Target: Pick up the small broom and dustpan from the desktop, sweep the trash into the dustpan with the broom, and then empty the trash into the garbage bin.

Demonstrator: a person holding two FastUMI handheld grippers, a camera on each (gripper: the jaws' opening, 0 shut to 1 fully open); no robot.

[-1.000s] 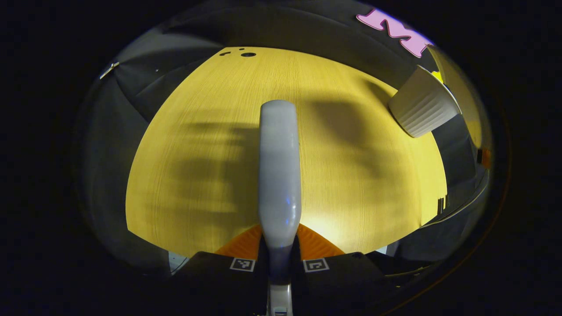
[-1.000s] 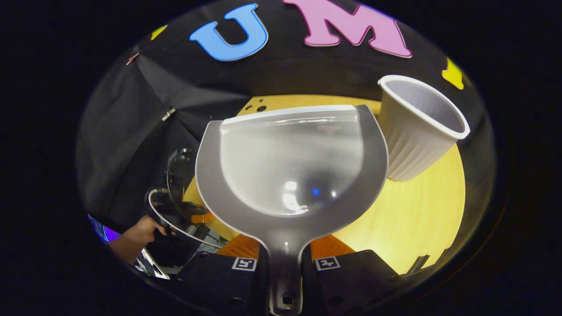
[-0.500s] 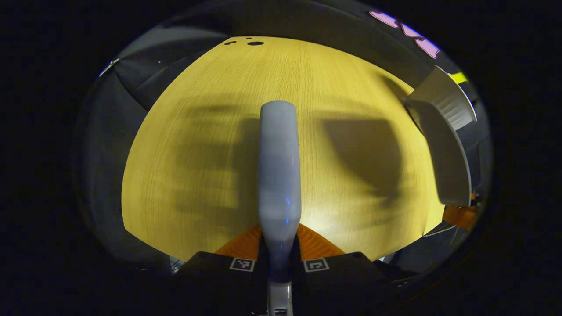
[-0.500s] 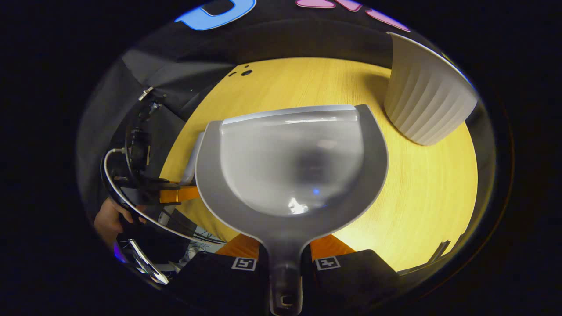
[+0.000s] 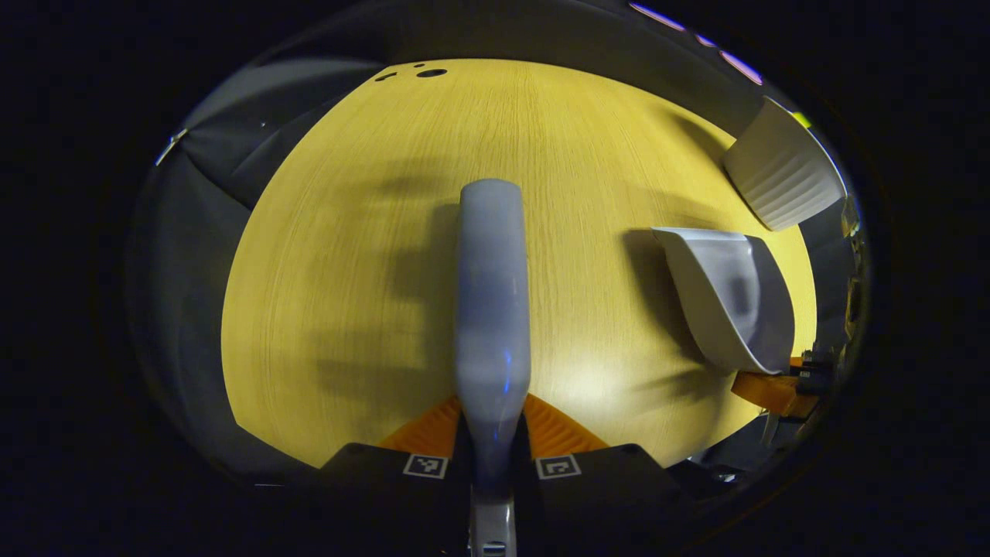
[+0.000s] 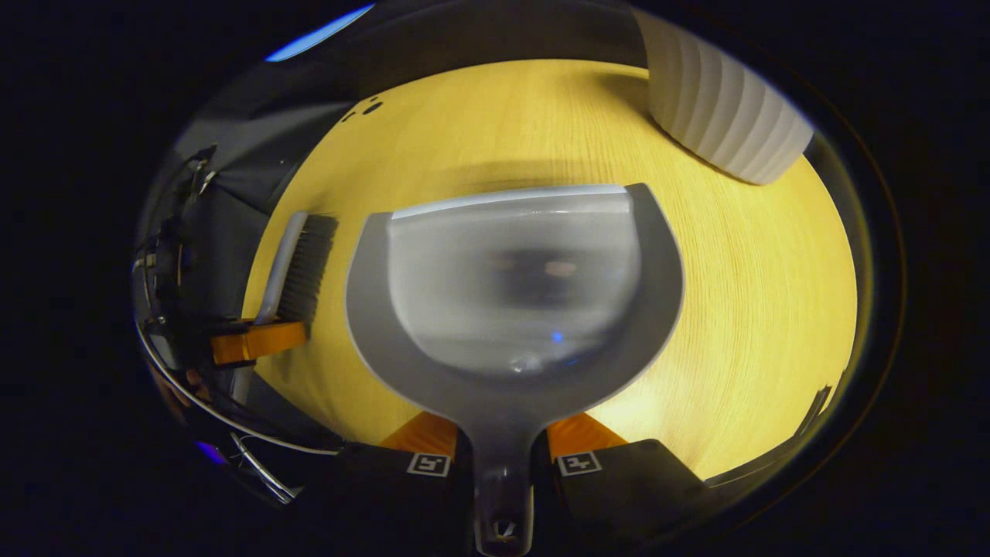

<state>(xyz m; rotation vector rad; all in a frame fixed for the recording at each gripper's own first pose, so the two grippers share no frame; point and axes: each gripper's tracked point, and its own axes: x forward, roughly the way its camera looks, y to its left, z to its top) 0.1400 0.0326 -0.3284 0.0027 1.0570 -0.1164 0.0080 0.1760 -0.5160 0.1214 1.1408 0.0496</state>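
My left gripper (image 5: 492, 429) is shut on the small broom (image 5: 492, 294), whose pale grey back runs up the middle of the left gripper view above the wooden desktop (image 5: 348, 255). In the right gripper view the broom (image 6: 298, 267) shows dark bristles pointing down at the desk, far left. My right gripper (image 6: 503, 437) is shut on the handle of the grey dustpan (image 6: 514, 302), held low over the desktop with its front lip facing away. The dustpan (image 5: 727, 298) also appears at the right in the left gripper view. Its scoop looks bare.
The white ribbed garbage bin (image 6: 719, 116) stands on the desk beyond the dustpan to the right, also seen as the bin (image 5: 781, 186). Small dark holes (image 5: 429, 73) mark the far desk corner. Black cloth walls close in the desk.
The dustpan has dropped from beside the bin's rim down toward the desktop and tilted forward. It has come into the left gripper view, and the broom's bristles now show beside it.
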